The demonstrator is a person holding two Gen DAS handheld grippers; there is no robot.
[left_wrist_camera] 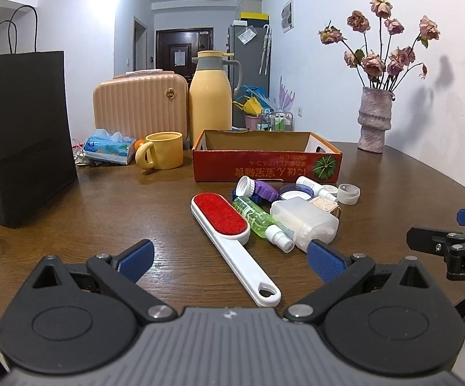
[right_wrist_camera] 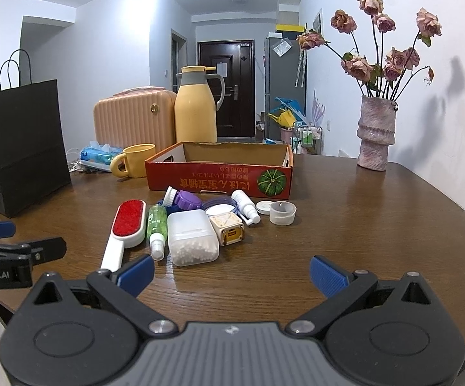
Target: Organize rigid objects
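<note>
Wooden table [right_wrist_camera: 361, 212]: small items clustered before red cardboard box [right_wrist_camera: 219, 173]; left gripper [left_wrist_camera: 230, 257] and right gripper [right_wrist_camera: 231, 273] both spread wide, empty.

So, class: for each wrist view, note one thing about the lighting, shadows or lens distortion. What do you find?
Left wrist view: the fisheye lens bows the table edge and darkens the corners; the vase flowers cast soft shadows on the wall. Right wrist view: the ceiling is blown out at top left, and glare streaks the wood by the cotton swab box.
</note>
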